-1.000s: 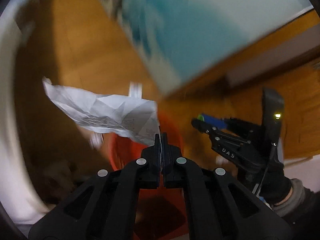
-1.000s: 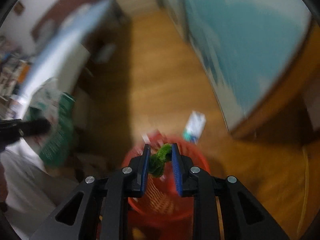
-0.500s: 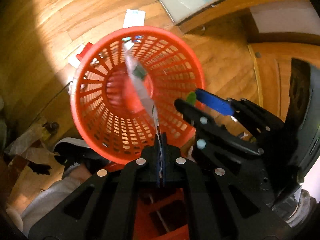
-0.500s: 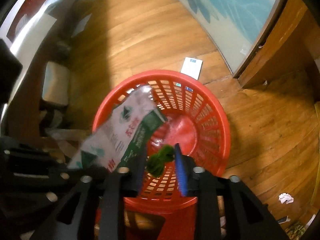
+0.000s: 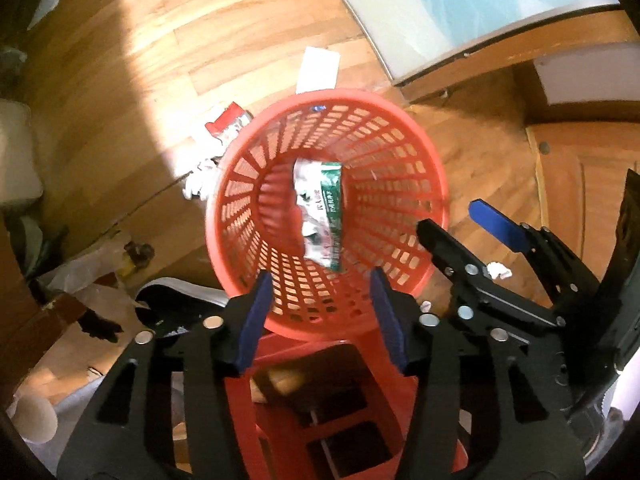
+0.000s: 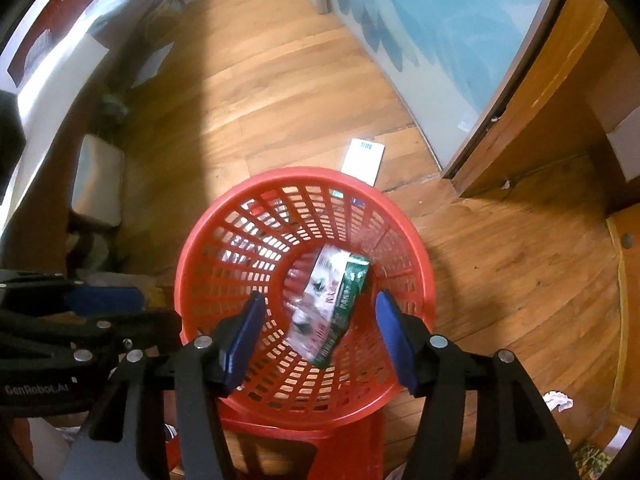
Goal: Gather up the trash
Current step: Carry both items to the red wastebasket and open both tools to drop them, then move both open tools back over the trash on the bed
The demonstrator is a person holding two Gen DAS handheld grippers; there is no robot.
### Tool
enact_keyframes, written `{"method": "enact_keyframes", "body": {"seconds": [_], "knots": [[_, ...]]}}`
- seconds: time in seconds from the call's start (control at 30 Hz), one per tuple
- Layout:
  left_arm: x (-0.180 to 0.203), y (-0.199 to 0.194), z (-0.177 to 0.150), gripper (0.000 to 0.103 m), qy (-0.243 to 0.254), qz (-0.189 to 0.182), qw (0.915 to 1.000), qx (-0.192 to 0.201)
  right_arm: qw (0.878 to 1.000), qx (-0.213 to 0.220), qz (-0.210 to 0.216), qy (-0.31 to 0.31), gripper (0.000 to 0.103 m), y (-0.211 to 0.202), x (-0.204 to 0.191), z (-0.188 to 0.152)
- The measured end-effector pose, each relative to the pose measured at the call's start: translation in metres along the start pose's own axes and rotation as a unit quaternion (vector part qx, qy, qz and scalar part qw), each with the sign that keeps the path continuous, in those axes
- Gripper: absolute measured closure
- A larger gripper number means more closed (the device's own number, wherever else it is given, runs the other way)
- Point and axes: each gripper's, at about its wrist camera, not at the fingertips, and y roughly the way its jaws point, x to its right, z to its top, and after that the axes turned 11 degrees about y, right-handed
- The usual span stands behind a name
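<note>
A red plastic mesh basket (image 5: 424, 200) (image 6: 412, 248) stands on a red stool on the wooden floor. A white and green wrapper (image 5: 320, 212) (image 6: 332, 304) lies inside it. My left gripper (image 5: 322, 304) is open and empty just above the basket's near rim. My right gripper (image 6: 320, 328) is open and empty over the basket mouth; it also shows in the left wrist view (image 5: 460, 220) at the right. The green scrap that was in the right gripper is not visible.
On the floor lie a white card (image 5: 318, 68) (image 6: 362, 160) beyond the basket, a red and white packet (image 5: 228, 122), crumpled white paper (image 5: 198, 184), and small white scraps (image 5: 498, 270) (image 6: 558, 400). A blue-patterned panel (image 6: 440, 20) and wooden frame stand at the right.
Both grippers opened over the basket. The wrapper left the left gripper and dropped into the basket. The green scrap left the right gripper.
</note>
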Motion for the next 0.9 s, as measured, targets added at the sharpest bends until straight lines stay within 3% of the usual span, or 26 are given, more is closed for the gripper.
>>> {"method": "enact_keyframes", "body": {"seconds": [0.2,0.27,0.4,0.5,0.53,0.57,0.6,0.67,0.83,0.9], "knots": [[0.007,-0.047,-0.001,0.043,0.029,0.031,0.9974,0.058,0.998,0.056,0.025,0.021,0.042,-0.055,-0.012,0.024],[0.007,-0.073,-0.005,0.041,0.042,0.062,0.9933,0.088,0.996,0.080,0.045,0.018,0.041,-0.080,-0.024,0.034],[-0.006,-0.151,-0.023,0.040,0.034,0.075,0.9788,0.188,0.988,0.131,0.084,-0.011,0.041,-0.139,-0.067,0.052],[-0.022,-0.219,-0.053,0.038,0.022,0.101,0.9565,0.273,0.973,0.190,0.116,-0.056,0.033,-0.188,-0.112,0.055],[-0.031,-0.244,-0.069,0.036,0.014,0.117,0.9452,0.305,0.969,0.204,0.126,-0.067,0.030,-0.200,-0.125,0.054],[-0.038,-0.261,-0.080,0.028,0.006,0.127,0.9368,0.326,0.961,0.221,0.141,-0.085,0.030,-0.216,-0.144,0.051],[-0.049,-0.282,-0.098,0.022,-0.007,0.143,0.9240,0.354,0.956,0.232,0.153,-0.099,0.029,-0.228,-0.161,0.048],[-0.072,-0.319,-0.133,0.021,-0.037,0.166,0.8990,0.404,0.943,0.249,0.180,-0.130,0.029,-0.250,-0.201,0.039],[-0.148,-0.366,-0.230,0.021,-0.126,0.214,0.8429,0.477,0.914,0.262,0.236,-0.200,0.028,-0.275,-0.298,0.005],[-0.175,-0.368,-0.261,0.021,-0.155,0.229,0.8263,0.491,0.908,0.253,0.251,-0.222,0.028,-0.275,-0.339,-0.013]]}}
